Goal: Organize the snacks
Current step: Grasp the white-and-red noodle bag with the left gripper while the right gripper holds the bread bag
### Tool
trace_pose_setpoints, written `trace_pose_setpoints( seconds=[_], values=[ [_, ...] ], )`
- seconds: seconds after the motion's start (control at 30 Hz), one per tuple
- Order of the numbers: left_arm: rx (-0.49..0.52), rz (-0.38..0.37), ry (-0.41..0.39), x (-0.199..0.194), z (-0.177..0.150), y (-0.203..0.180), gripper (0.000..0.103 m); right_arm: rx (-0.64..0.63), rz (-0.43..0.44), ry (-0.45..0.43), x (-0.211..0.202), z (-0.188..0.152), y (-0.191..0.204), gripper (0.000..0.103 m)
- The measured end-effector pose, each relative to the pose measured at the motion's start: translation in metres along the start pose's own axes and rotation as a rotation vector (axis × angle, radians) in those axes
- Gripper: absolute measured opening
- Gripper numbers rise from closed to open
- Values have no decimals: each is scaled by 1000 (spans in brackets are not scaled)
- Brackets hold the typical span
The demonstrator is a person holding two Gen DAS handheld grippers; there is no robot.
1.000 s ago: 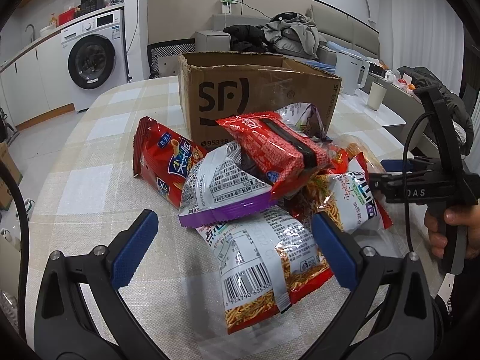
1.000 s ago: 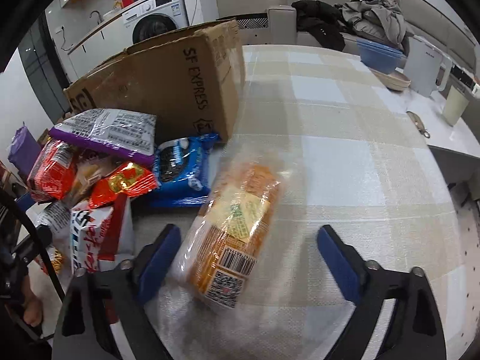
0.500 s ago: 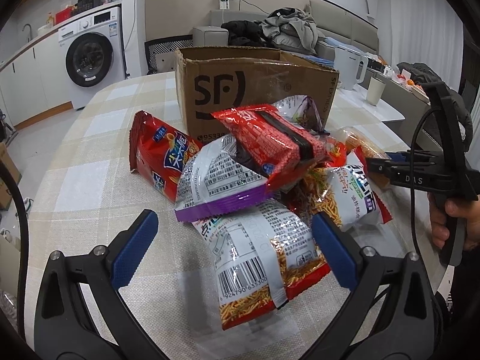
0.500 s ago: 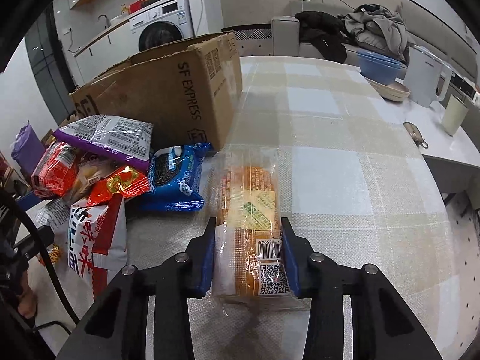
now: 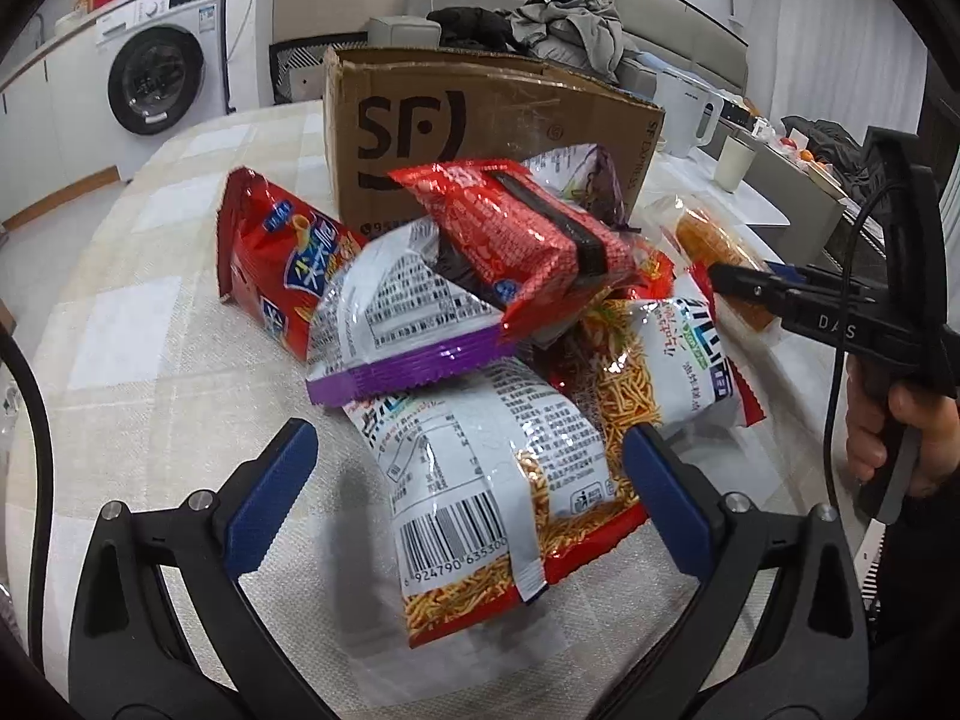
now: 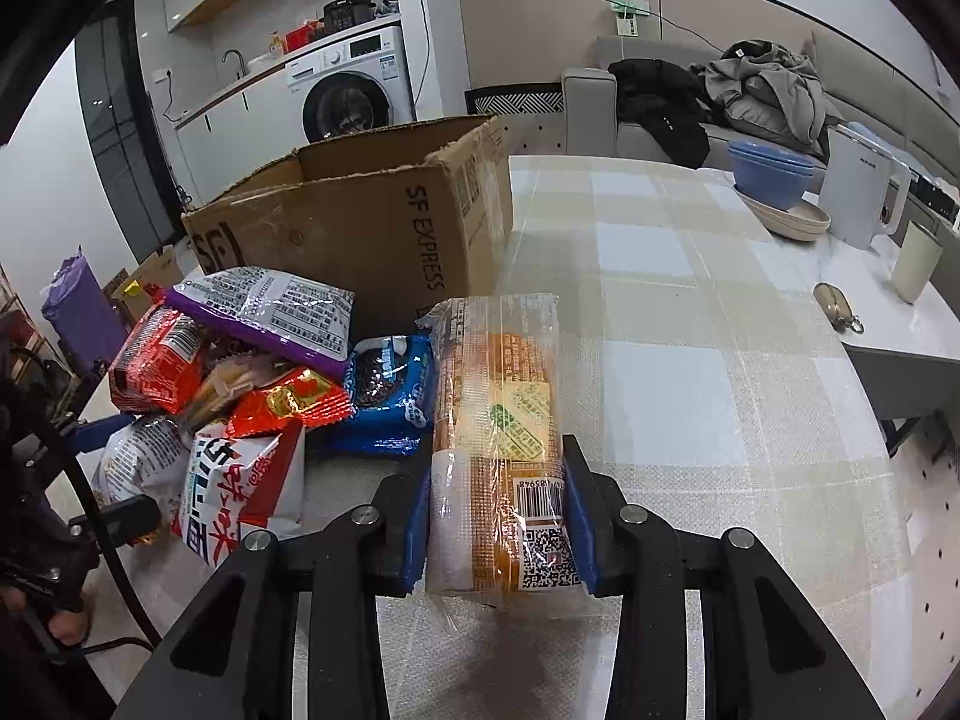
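Observation:
A pile of snack bags lies on the checked tablecloth in front of an open cardboard box [image 5: 480,120]. My left gripper [image 5: 465,468] hovers over the nearest bag, a silver-and-red noodle snack bag [image 5: 480,480]. Its jaws are closing, the bag lies between them, and the pads stand clear of it. Behind it lie a purple-edged bag [image 5: 396,324], a red noodle pack [image 5: 516,234] and a red chip bag [image 5: 276,264]. My right gripper [image 6: 498,510] is shut on a clear-wrapped orange bread pack [image 6: 498,396], beside a blue cookie pack [image 6: 390,396] and the box [image 6: 360,222].
On the white counter to the right stand a white kettle [image 6: 858,198], a cup [image 6: 915,261], stacked blue bowls [image 6: 774,180] and a key pouch [image 6: 834,303]. The tablecloth [image 6: 690,360] stretches right of the box. A hand [image 5: 912,438] holds the right gripper.
My right gripper went from wide open around the bread pack to shut on it, and the pack turned straight between the pads. The left gripper hardly moved.

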State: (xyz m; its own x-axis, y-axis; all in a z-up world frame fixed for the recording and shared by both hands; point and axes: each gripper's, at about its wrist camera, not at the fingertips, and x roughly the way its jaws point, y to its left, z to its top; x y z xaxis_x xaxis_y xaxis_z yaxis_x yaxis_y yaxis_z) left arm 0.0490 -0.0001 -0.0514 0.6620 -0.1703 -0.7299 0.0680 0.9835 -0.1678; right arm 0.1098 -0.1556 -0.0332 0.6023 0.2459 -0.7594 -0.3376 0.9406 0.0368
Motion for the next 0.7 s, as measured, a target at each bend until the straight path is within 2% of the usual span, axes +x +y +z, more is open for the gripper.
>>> trace_pose_setpoints(
  seconds=[0.1, 0.23, 0.27, 0.3, 0.43, 0.7],
  values=[
    [-15, -65, 9, 1, -2, 3, 84, -2, 6, -9, -2, 1, 1, 38],
    [0, -83, 11, -1, -4, 0, 72, -1, 16, -9, -3, 2, 3, 38],
    [5, -72, 9, -1, -5, -1, 61, -3, 16, -8, -3, 2, 4, 38],
    [6, -72, 11, -2, -6, -1, 59, -5, 18, -10, -3, 2, 5, 38],
    [-7, -92, 8, -8, -6, -3, 54, -17, 25, -20, -6, 1, 11, 38],
    [8, -115, -9, -18, -11, -4, 53, -23, 43, -62, -16, 4, 12, 38]
  ],
)
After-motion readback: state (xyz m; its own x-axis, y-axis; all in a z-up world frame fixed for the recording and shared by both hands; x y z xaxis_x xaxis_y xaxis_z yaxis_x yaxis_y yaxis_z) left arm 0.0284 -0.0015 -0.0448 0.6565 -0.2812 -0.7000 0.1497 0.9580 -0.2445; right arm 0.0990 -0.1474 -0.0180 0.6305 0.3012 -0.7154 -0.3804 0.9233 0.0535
